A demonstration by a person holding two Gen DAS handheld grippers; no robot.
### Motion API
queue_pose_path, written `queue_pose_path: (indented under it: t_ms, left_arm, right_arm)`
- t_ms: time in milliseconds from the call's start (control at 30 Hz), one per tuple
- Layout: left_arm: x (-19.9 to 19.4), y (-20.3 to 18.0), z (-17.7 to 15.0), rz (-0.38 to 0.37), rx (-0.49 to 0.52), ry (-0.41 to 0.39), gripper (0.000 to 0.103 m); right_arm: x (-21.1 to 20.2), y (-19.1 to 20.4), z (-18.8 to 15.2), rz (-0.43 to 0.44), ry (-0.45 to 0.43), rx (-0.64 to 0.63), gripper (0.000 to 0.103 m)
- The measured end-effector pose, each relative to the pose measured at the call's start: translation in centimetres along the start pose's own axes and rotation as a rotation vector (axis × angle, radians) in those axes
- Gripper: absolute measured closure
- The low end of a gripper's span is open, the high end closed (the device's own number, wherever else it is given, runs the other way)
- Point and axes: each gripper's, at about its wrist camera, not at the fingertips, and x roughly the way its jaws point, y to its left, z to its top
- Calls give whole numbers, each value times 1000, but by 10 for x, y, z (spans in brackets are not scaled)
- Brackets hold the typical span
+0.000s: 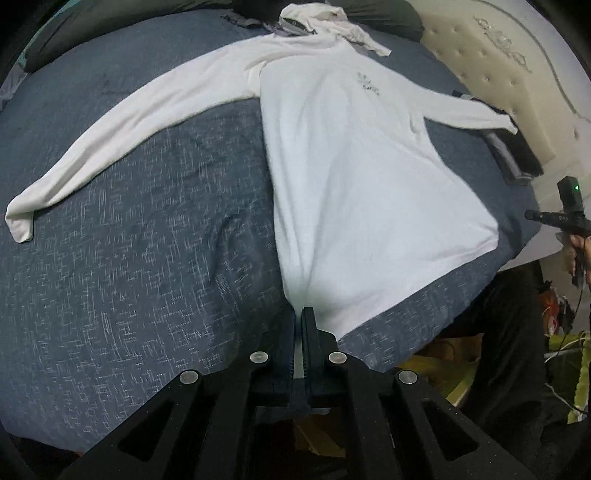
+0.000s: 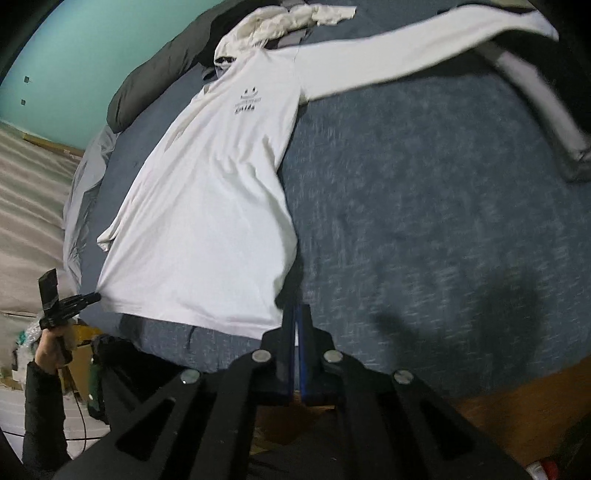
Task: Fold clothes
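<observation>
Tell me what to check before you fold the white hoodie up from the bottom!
1. Left gripper shut on the hoodie hem corner: ok.
2. Right gripper shut on the other hem corner: ok, cloth sits between its fingers.
3. Body lying flat on the blue bedspread: ok, only slight creases near the pinched corners.
4. Both sleeves spread out sideways: ok.
5. Hood clear of other things: not ok, it lies against the crumpled light cloth at the top.
6. Right sleeve cuff clear: not ok, it rests over dark folded clothes.
</observation>
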Motion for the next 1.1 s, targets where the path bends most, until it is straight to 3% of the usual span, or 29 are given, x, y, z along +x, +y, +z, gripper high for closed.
queue_pose_path:
  t_ms: [133,267,600,833,933,1067,1100]
  left_arm:
    - [-3,9,-4,8,-7,-12,100]
    - [-9,23,-2,27,-26,-26,100]
    - [-16,60,4,73,-91,-50,100]
    - [-10,77,6,82,-126,-33,100]
    - [-8,72,6,77,-116,-32,100]
    - [-9,66,8,68,-106,-37,100]
    - [-10,65,8,69,-103,-39,100]
  right_arm:
    - [15,5,3,-3,18,3,96]
    - [34,9,10,-22,41,17,73]
    - [88,27,17,-89,125,8,73]
    - [95,38,16,-77,141,-6,73]
    - [101,38,13,-43,188,-1,61]
    - [106,38,5,-28,203,-23,62]
    - [107,38,4,-24,204,-29,67]
